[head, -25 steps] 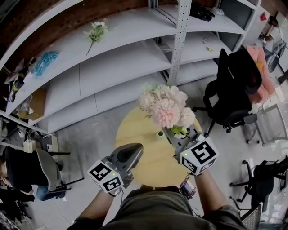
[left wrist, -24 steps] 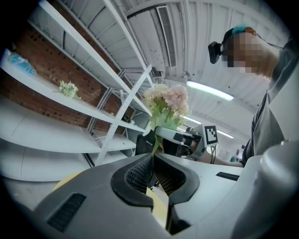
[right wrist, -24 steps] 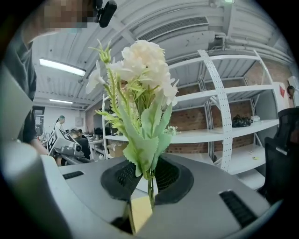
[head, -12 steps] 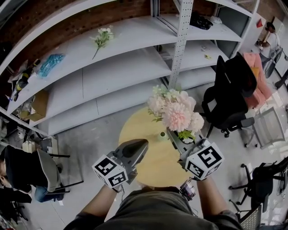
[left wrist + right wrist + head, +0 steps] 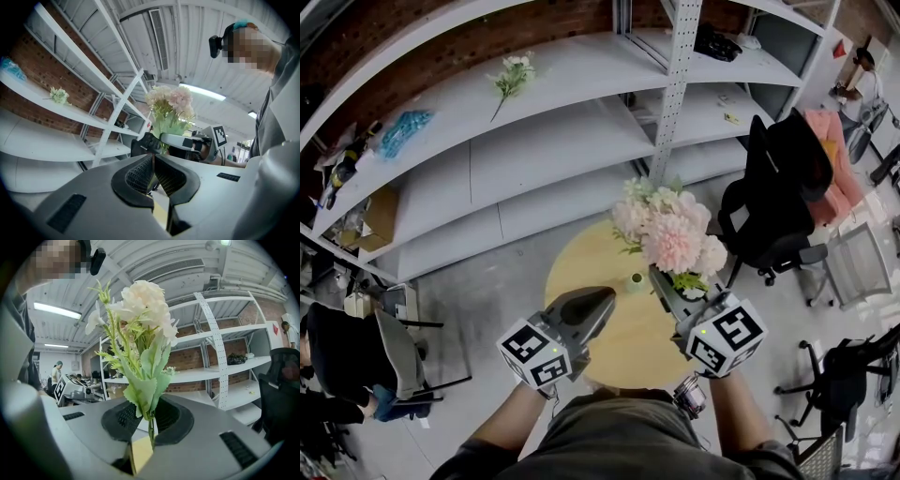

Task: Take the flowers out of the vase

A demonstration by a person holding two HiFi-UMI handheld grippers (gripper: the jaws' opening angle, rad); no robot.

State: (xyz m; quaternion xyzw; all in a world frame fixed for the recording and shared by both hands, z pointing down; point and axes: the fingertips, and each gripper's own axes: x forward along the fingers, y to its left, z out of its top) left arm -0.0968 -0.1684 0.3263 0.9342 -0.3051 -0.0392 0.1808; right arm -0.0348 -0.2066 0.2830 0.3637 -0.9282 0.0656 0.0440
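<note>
Clamped by the stems in the right gripper point(image 5: 667, 286) point(image 5: 149, 420): bunch of pale pink and cream artificial flowers point(image 5: 666, 234) point(image 5: 140, 319), upright, clear of the small green vase point(image 5: 635, 279), above and right of it. Left of the vase, left gripper point(image 5: 605, 298) point(image 5: 152, 171) shut, empty.

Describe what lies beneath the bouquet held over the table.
The round wooden table and a small green vase, left of the stems. The bouquet, held by the right gripper, covers the table's far edge.
</note>
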